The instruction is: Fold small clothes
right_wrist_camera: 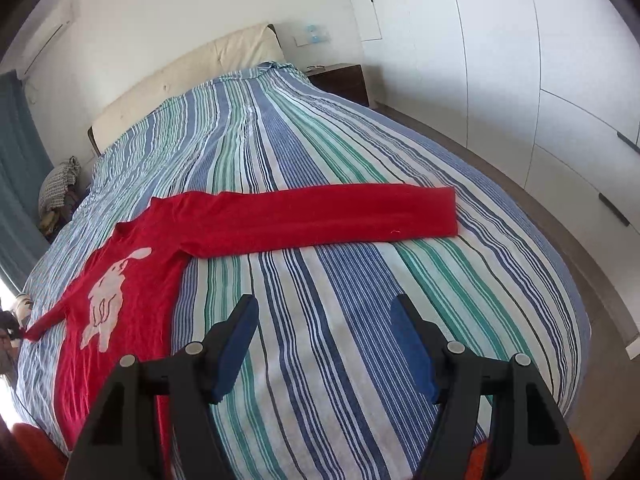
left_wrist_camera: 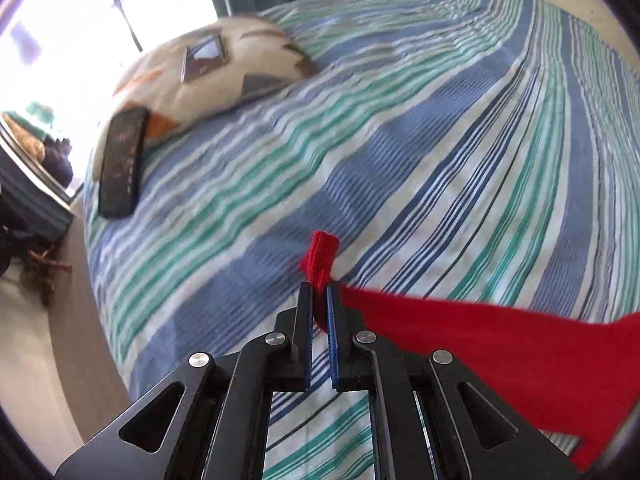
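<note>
A small red long-sleeved top with a white animal print lies flat on the striped bed cover. One sleeve stretches out flat to the right. My left gripper is shut on the cuff of the other sleeve, which sticks up past the fingertips; the red cloth trails away to the right and is drawn taut. My right gripper hovers open above the bare cover, below the outstretched sleeve, with nothing between its blue pads.
A patterned pillow and a dark flat object lie near the bed's left edge, with a bright window behind. A padded headboard, a dark nightstand and white wardrobe doors border the bed.
</note>
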`<state>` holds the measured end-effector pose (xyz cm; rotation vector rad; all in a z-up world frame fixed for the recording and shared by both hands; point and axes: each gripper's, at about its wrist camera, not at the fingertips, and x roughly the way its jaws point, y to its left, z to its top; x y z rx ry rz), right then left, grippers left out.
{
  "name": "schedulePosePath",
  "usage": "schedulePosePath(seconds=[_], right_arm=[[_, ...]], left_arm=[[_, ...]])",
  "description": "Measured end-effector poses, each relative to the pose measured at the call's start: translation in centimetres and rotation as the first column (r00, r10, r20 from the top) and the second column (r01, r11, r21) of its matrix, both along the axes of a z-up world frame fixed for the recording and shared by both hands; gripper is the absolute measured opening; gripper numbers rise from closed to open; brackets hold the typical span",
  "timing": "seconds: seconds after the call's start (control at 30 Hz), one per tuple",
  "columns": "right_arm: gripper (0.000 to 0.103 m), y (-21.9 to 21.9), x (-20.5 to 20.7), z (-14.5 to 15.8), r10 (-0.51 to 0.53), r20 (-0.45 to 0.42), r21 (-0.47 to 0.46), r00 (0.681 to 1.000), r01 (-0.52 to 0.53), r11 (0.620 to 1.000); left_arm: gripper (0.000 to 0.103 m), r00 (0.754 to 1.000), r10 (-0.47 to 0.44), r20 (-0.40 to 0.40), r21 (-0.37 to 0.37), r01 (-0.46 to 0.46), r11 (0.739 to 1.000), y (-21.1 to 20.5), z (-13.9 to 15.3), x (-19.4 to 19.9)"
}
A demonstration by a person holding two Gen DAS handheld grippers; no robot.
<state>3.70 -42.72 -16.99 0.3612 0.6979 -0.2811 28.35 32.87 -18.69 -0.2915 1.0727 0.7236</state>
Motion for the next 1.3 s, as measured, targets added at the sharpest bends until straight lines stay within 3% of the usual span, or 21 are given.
schedulePosePath(seconds=[0.07, 0.13, 0.2, 0.27, 0.33, 0.43, 0.47, 0.53, 0.57, 0.6, 0.63, 0.67, 0.7, 0.8, 0.87, 0.93, 1.13, 1.23, 1.27, 1.3], right_arm=[[0.068, 0.3, 0.0, 0.0, -0.002, -0.002, -0.014, 1.000, 0.002, 1.000], [0.068, 0.6, 0.0, 0.1, 0.005, -0.007, -0.035, 1.000, -0.005, 0.999], [0.068, 0.9, 0.0, 0.1, 0.014, -0.011, -0.057, 1.000, -0.015, 0.998], [0.068, 1.1, 0.1, 0.1, 0.019, -0.016, -0.070, 1.000, -0.020, 0.997], [0.068, 1.2, 0.2, 0.0, 0.018, -0.023, -0.077, 1.000, -0.019, 0.997], [0.068, 1.3, 0.5, -0.2, 0.010, -0.041, -0.086, 0.999, -0.013, 0.996], [0.068, 1.3, 0.6, -0.3, 0.009, -0.045, -0.088, 0.999, -0.013, 0.996], [0.068, 1.4, 0.5, -0.2, 0.008, -0.046, -0.095, 0.999, -0.012, 0.995], [0.068, 1.5, 0.5, -0.2, 0.007, -0.043, -0.098, 0.999, -0.012, 0.995], [0.068, 1.5, 0.4, -0.1, 0.006, -0.042, -0.102, 0.999, -0.011, 0.995], [0.068, 1.5, 0.4, -0.1, 0.005, -0.041, -0.104, 0.999, -0.009, 0.995], [0.068, 1.6, 0.4, -0.1, 0.003, -0.042, -0.105, 0.999, -0.007, 0.994], [0.068, 1.5, 0.4, -0.1, 0.001, -0.043, -0.105, 0.999, -0.005, 0.994], [0.068, 1.4, 0.4, -0.2, -0.006, -0.050, -0.103, 0.999, 0.001, 0.995], [0.068, 1.4, 0.4, -0.2, -0.010, -0.051, -0.103, 0.999, 0.005, 0.995], [0.068, 1.4, 0.4, -0.2, -0.011, -0.051, -0.103, 0.999, 0.005, 0.995], [0.068, 1.3, 0.3, 0.0, -0.008, -0.044, -0.102, 0.999, 0.003, 0.995], [0.068, 1.0, -0.1, 0.2, -0.015, -0.022, -0.086, 1.000, 0.013, 0.996], [0.068, 0.8, -0.3, 0.3, -0.021, -0.014, -0.077, 1.000, 0.020, 0.997], [0.068, 0.6, -0.4, 0.3, -0.028, -0.008, -0.068, 1.000, 0.027, 0.997]], left_arm=[[0.013, 1.000, -0.011, 0.003, -0.122, 0.012, 0.992, 0.2, -2.3, -1.0], [0.022, 0.998, -0.001, 0.062, -0.248, 0.016, 0.969, 0.8, -3.1, -1.8], [0.059, 0.985, 0.055, 0.163, -0.319, 0.000, 0.948, 1.9, -2.4, -3.6], [0.070, 0.969, 0.124, 0.215, -0.339, -0.045, 0.940, 3.3, -2.0, -5.0], [0.071, 0.968, 0.144, 0.206, -0.365, -0.061, 0.929, 3.9, -2.5, -5.3], [0.076, 0.984, 0.089, 0.152, -0.353, -0.030, 0.935, 3.4, -3.4, -4.1], [0.082, 0.989, 0.062, 0.132, -0.333, -0.015, 0.943, 3.2, -3.5, -3.5], [0.084, 0.996, 0.021, 0.089, -0.274, 0.005, 0.962, 2.3, -3.9, -2.4], [0.079, 0.997, 0.016, 0.077, -0.235, 0.003, 0.972, 1.9, -3.9, -2.2], [0.052, 0.997, 0.023, 0.074, -0.199, -0.008, 0.980, 1.7, -3.9, -2.0], [0.034, 0.997, 0.032, 0.070, -0.192, -0.018, 0.981, 1.7, -4.1, -1.9], [0.009, 0.996, 0.034, 0.084, -0.231, -0.014, 0.973, 1.9, -4.3, -1.8], [0.008, 0.996, 0.042, 0.083, -0.228, -0.022, 0.973, 1.9, -4.2, -1.5], [0.008, 0.999, 0.012, 0.031, -0.085, -0.010, 0.996, 0.9, -3.3, -0.6], [0.008, 1.000, 0.012, -0.017, -0.027, -0.012, 1.000, 1.3, -3.9, -0.4], [0.008, 0.999, 0.016, -0.037, -0.043, -0.018, 0.999, 2.3, -5.0, -0.3], [0.011, 0.997, 0.019, -0.075, -0.002, -0.019, 1.000, 2.0, -5.3, 0.5], [0.032, 0.999, 0.008, -0.047, -0.029, -0.009, 1.000, 2.2, -4.2, -0.6], [0.054, 0.999, 0.013, -0.031, -0.039, -0.015, 0.999, 2.3, -3.5, -1.2], [0.068, 1.000, 0.013, -0.007, -0.045, -0.013, 0.999, 2.3, -2.9, -2.0]])
